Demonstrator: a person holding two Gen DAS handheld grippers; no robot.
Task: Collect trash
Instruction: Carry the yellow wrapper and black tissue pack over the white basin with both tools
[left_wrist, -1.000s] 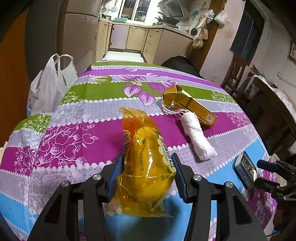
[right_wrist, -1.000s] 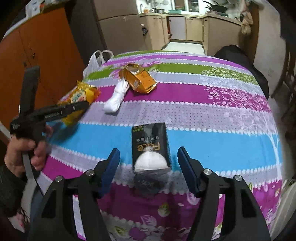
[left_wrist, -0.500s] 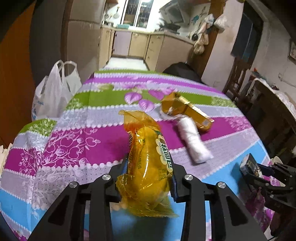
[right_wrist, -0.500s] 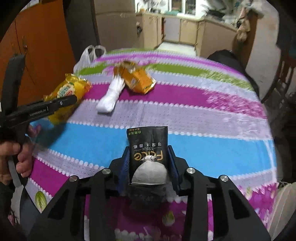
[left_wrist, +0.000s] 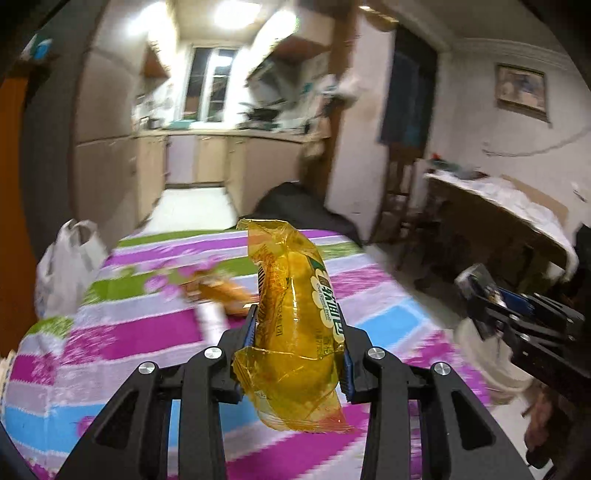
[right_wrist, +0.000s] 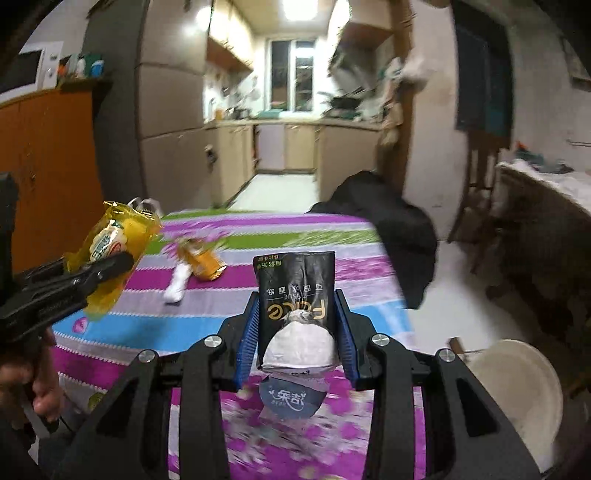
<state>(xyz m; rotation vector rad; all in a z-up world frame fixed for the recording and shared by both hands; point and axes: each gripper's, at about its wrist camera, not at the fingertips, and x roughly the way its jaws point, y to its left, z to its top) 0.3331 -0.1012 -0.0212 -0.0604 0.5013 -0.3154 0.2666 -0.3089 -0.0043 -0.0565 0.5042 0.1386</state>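
In the left wrist view, our left gripper (left_wrist: 295, 354) pinches the yellow snack wrapper (left_wrist: 295, 314) across its lower half, and the wrapper stands up between the fingers, clear of the table (left_wrist: 129, 332) below. The film is slick and crumpled, so we judge it could slide out if we swing fast, since most of its length hangs free above and below the pads. To the right of this gripper we make out the right gripper (left_wrist: 480, 299), but blur hides what it carries.

In the right wrist view, our right gripper (right_wrist: 295, 332) is clamped on the black tissue pack (right_wrist: 295, 295), held upright, with white tissue (right_wrist: 299, 347) bulging from its opening near the gripper. That loose tissue could drop out on the way. Ahead and left of this gripper, an orange box (right_wrist: 201, 260) and a white wad (right_wrist: 177, 284) lie on the table, touching. This view alone shows what looks like a pale bin (right_wrist: 517, 387) down to the gripper's right, and the left gripper (right_wrist: 110, 266) side-on with the wrapper.
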